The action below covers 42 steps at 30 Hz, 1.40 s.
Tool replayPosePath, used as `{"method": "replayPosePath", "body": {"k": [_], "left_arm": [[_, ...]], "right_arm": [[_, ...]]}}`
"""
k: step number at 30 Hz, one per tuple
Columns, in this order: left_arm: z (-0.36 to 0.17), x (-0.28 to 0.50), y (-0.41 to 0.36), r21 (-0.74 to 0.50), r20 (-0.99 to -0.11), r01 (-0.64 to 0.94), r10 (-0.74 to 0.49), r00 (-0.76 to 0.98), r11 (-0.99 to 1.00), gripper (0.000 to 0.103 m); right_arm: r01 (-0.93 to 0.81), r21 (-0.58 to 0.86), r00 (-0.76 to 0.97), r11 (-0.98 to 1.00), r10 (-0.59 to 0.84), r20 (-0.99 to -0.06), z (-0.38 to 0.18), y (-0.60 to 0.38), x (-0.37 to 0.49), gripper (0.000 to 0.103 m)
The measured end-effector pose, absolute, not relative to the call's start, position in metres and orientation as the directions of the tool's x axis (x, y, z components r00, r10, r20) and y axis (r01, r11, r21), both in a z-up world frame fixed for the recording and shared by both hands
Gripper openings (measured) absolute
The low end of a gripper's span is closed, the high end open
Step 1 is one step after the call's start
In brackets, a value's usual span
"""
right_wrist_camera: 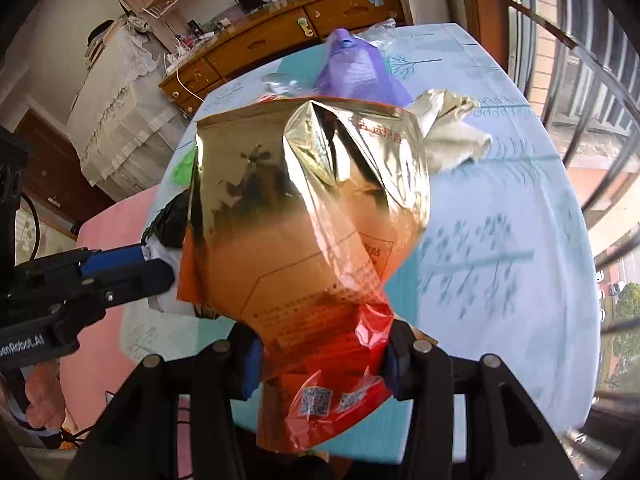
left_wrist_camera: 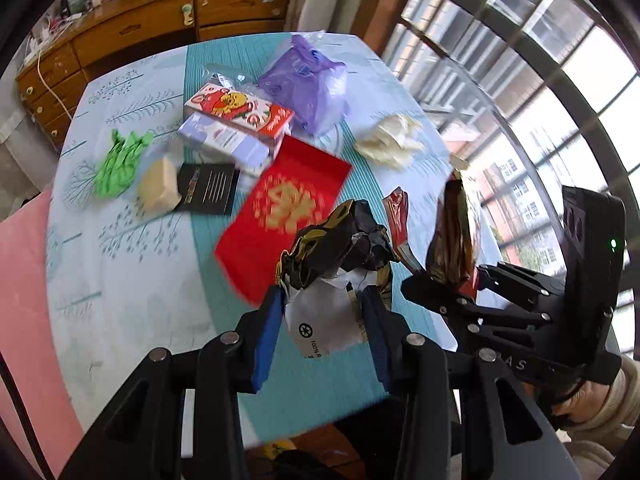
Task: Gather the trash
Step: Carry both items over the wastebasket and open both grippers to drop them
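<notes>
My left gripper (left_wrist_camera: 324, 304) is shut on a crumpled black, gold and white wrapper (left_wrist_camera: 340, 248), held above the near table edge. My right gripper (right_wrist_camera: 320, 356) is shut on a large gold and red foil bag (right_wrist_camera: 308, 216), which fills its view; the bag also shows edge-on in the left wrist view (left_wrist_camera: 454, 236). The two grippers are side by side, the right gripper (left_wrist_camera: 452, 280) just right of the left. On the table lie a red envelope (left_wrist_camera: 284, 212), a green crumpled bag (left_wrist_camera: 118, 164), a purple bag (left_wrist_camera: 308, 84), a cream crumpled bag (left_wrist_camera: 390, 140), a black card (left_wrist_camera: 208, 188) and cartons (left_wrist_camera: 240, 124).
The round table (left_wrist_camera: 132, 280) has a pale blue and teal cloth. A pink surface (left_wrist_camera: 24, 300) lies to the left. A wooden dresser (left_wrist_camera: 160, 20) stands behind the table. Barred windows (left_wrist_camera: 520, 60) run along the right side.
</notes>
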<state>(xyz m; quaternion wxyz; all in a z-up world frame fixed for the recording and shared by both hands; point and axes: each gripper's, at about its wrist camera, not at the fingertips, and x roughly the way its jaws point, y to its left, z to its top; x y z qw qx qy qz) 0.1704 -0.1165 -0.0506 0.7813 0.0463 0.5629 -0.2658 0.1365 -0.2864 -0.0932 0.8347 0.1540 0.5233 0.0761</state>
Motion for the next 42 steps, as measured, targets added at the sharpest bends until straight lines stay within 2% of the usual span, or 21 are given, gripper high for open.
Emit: {"method": "replayPosePath", "body": {"k": [11, 17, 22, 32, 42], "left_arm": [[-0.054, 0.042, -0.018, -0.168, -0.905, 0.572, -0.356, 0.234, 0.803, 0.039], [-0.081, -0.012, 0.021, -0.150, -0.933, 0.576, -0.308, 0.185, 0.803, 0.039], [-0.122, -0.035, 0.036, -0.190, -0.951, 0.526, -0.289, 0.113, 0.829, 0.039], [-0.251, -0.050, 0.033, -0.192, -0.975, 0.427, -0.222, 0.022, 0.884, 0.039], [-0.380, -0.027, 0.013, -0.153, -0.987, 0.361, -0.156, -0.020, 0.920, 0.040]], "right_arm": [[0.079, 0.349, 0.453, 0.934, 0.278, -0.847, -0.104, -0.173, 0.005, 0.047], [0.064, 0.323, 0.363, 0.944, 0.279, -0.889, -0.122, -0.132, -0.038, 0.047], [0.064, 0.280, 0.261, 0.958, 0.255, -0.931, -0.150, -0.116, -0.066, 0.047], [0.246, 0.378, 0.090, 0.893, 0.367, -0.926, -0.289, -0.128, -0.091, 0.047], [0.379, 0.456, 0.037, 0.805, 0.479, -0.877, -0.435, -0.152, -0.082, 0.049]]}}
